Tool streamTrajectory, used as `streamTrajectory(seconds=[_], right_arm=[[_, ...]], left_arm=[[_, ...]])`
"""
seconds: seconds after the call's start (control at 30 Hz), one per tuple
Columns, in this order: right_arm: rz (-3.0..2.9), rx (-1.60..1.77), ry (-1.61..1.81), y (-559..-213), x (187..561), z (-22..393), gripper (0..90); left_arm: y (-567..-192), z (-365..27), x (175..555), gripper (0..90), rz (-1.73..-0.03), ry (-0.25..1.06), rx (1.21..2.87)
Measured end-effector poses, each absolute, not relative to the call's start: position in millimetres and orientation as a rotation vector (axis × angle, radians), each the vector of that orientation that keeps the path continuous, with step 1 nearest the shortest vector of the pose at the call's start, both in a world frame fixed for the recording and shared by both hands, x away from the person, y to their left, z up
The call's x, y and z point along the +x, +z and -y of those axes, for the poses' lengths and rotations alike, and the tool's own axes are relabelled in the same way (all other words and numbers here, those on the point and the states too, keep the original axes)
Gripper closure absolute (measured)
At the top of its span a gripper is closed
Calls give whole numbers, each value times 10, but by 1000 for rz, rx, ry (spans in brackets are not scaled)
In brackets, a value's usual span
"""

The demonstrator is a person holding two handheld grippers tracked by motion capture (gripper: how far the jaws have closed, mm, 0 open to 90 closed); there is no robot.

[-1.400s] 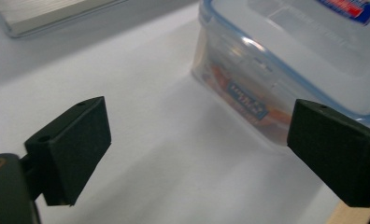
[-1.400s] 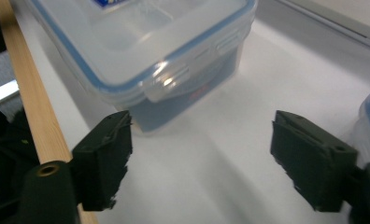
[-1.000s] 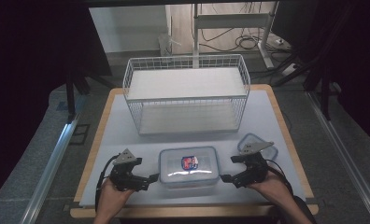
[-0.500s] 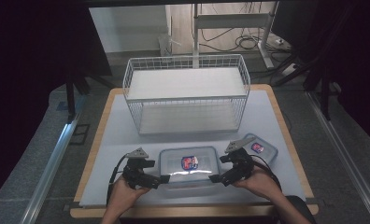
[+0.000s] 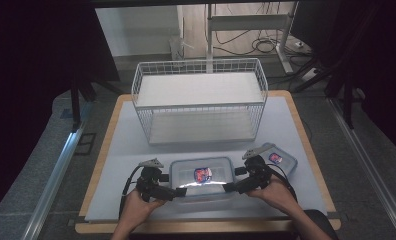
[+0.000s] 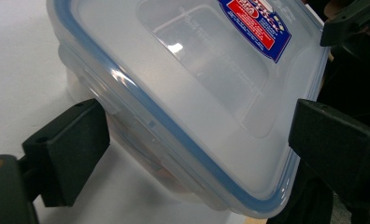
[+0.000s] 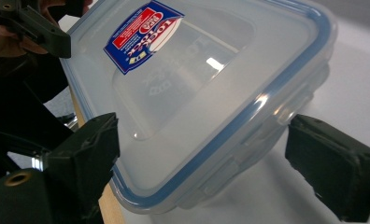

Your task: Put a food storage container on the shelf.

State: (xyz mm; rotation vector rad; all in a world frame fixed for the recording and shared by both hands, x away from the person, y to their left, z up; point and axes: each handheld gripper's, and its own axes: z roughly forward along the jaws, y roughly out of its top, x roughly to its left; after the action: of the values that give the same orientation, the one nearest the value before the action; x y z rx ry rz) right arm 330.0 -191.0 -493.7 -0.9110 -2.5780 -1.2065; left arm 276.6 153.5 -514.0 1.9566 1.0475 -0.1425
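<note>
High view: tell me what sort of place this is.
Probably a lab or workshop set up for recording, not a kitchen. A bare work table holds a white wire basket and a lidded plastic container, with loose cables on the floor behind.

The container lid (image 7: 206,88) bears a red-and-blue sticker (image 7: 143,35) with print too blurred to read

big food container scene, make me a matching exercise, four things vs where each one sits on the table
Things:
1. wire basket
2. large container
3. small container
4. left gripper

Places:
A. near right of the table, behind the right hand
B. far middle of the table
C. at the big box's left end
D. near middle, between both grippers

Pairs: 1-B, 2-D, 3-A, 4-C
</note>
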Motion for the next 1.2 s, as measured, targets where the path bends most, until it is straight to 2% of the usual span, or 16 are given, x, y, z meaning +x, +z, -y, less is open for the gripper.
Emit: streamTrajectory(seconds=[0.03, 0.17, 0.27, 0.4, 0.5, 0.57, 0.67, 0.8, 0.83, 0.9, 0.97, 1.1, 1.2], right_arm=[[2578, -911, -1207, -4937, 3300, 1910, 116], [2576, -928, -1237, -4899, 3268, 1951, 195], [2537, -953, -1239, -4912, 3272, 1971, 215], [2511, -950, -1237, -4935, 3297, 1975, 194], [2449, -976, -1227, -4995, 3333, 1938, 117], [2440, -984, -1225, -4985, 3340, 1945, 153], [2455, -980, -1255, -4929, 3323, 2007, 260], [2405, -1009, -1250, -4950, 3293, 2046, 289], [2396, -1015, -1256, -4952, 3285, 2058, 304], [2377, -1019, -1271, -4941, 3268, 2089, 352], [2364, -1015, -1287, -4934, 3246, 2118, 376], [2352, -1032, -1280, -4929, 3234, 2124, 389], [2339, -1038, -1288, -4943, 3238, 2132, 389]], left_arm=[[-5133, -1544, 2758, 70, -1048, -139, 1954], [-5118, -1612, 2716, 162, -1041, -136, 1929], [-5108, -1611, 2687, 168, -1042, -132, 1935], [-5106, -1624, 2658, 188, -1016, -124, 1939], [-5077, -1584, 2612, 206, -995, -88, 1958], [-5084, -1591, 2609, 208, -995, -92, 1951], [-5108, -1616, 2622, 218, -1000, -117, 1928], [-5111, -1631, 2595, 237, -1010, -123, 1914], [-5111, -1662, 2588, 259, -1025, -139, 1883], [-5130, -1742, 2585, 367, -1030, -174, 1831], [-5137, -1755, 2569, 404, -1025, -179, 1822], [-5126, -1714, 2551, 368, -1026, -147, 1838], [-5166, -1736, 2570, 365, -1039, -187, 1806]])
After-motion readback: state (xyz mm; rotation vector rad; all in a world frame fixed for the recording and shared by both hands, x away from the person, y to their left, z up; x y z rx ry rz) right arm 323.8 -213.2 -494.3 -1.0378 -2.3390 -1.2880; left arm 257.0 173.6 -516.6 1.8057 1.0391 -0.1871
